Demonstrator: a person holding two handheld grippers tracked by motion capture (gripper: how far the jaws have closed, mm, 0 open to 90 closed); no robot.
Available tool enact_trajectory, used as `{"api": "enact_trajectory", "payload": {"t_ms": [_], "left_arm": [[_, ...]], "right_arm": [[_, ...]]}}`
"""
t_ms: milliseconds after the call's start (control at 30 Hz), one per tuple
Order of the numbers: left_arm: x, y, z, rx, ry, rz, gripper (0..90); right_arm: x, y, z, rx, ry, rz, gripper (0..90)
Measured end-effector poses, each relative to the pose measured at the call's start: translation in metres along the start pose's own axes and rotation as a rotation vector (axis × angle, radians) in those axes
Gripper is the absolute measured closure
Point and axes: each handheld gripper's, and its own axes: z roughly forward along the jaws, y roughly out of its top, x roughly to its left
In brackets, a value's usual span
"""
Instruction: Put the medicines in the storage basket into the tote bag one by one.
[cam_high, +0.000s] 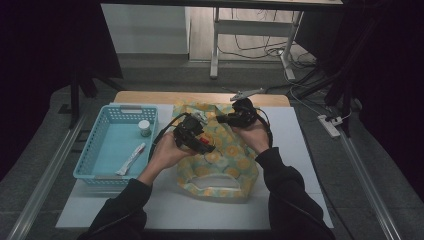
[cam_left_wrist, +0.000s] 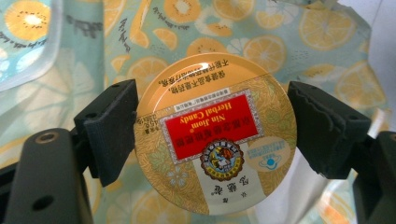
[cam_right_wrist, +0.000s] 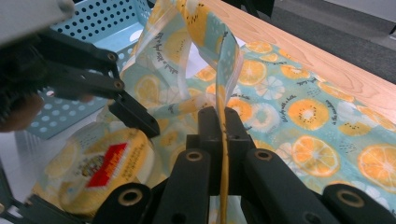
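Two grips now: left gripper (cam_left_wrist: 212, 135) clamped on round yellow candy tin (cam_left_wrist: 215, 135), right gripper (cam_right_wrist: 223, 122) pinching citrus-print fabric bag (cam_right_wrist: 299, 93) rim. Possibly snagging tin on sagging mouth, dropping it.

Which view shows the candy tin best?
The left gripper view: the candy tin faces the camera, label readable, between the jaws. The right gripper view shows it behind translucent bag fabric; in the high view I cannot make it out.

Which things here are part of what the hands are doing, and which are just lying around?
In use:
left gripper, clamped on the candy tin
right gripper, pinching the fruit-print bag edge

Lying about:
blue basket
small jar in it
white tube in it
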Motion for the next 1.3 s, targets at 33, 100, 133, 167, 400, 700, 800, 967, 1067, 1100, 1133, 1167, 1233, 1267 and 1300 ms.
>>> {"api": "enact_trajectory", "payload": {"t_ms": [33, 100, 133, 167, 400, 700, 800, 967, 1067, 1100, 1133, 1167, 1233, 1267, 1300], "left_arm": [[0.001, 0.001, 0.003, 0.002, 0.001, -0.002, 20.7], [0.003, 0.002, 0.009, 0.002, 0.002, -0.002, 20.7], [0.003, 0.002, 0.012, 0.006, 0.006, -0.002, 20.7], [0.004, 0.003, 0.015, 0.009, 0.011, -0.002, 20.7], [0.009, 0.006, 0.033, 0.017, 0.024, 0.001, 20.7], [0.012, 0.008, 0.053, 0.04, 0.038, 0.016, 20.7], [0.013, 0.009, 0.06, 0.049, 0.043, 0.025, 20.7], [0.016, 0.008, 0.071, 0.052, 0.052, 0.027, 20.6], [0.018, 0.007, 0.078, 0.053, 0.064, 0.024, 20.6], [0.019, 0.006, 0.079, 0.054, 0.071, 0.027, 20.6], [0.019, 0.006, 0.081, 0.055, 0.07, 0.028, 20.6], [0.019, 0.005, 0.083, 0.057, 0.071, 0.03, 20.6], [0.019, 0.005, 0.086, 0.063, 0.078, 0.038, 20.5], [0.019, 0.004, 0.088, 0.065, 0.084, 0.041, 20.5], [0.019, 0.004, 0.09, 0.068, 0.094, 0.046, 20.5]], "right_arm": [[-0.001, 0.0, 0.0, -0.001, -0.001, 0.002, 90.0], [-0.002, 0.0, 0.001, 0.0, -0.005, 0.003, 90.0], [-0.003, 0.0, 0.001, 0.0, -0.007, 0.004, 90.0], [-0.004, 0.0, 0.002, 0.002, -0.01, 0.005, 90.0], [-0.006, 0.001, 0.006, 0.007, -0.024, 0.011, 90.0], [-0.015, 0.0, 0.011, 0.016, -0.045, 0.03, 90.0], [-0.016, 0.0, 0.012, 0.015, -0.05, 0.028, 90.0], [-0.016, 0.001, 0.014, 0.023, -0.057, 0.031, 90.0], [-0.016, 0.001, 0.016, 0.026, -0.059, 0.029, 90.0], [-0.016, 0.001, 0.017, 0.028, -0.06, 0.029, 90.0], [-0.016, 0.001, 0.017, 0.029, -0.06, 0.027, 90.0], [-0.016, 0.0, 0.018, 0.031, -0.061, 0.026, 90.0], [-0.016, 0.0, 0.019, 0.032, -0.061, 0.027, 90.0], [-0.017, -0.001, 0.02, 0.033, -0.062, 0.027, 90.0], [-0.016, -0.001, 0.02, 0.035, -0.062, 0.028, 90.0]]}}
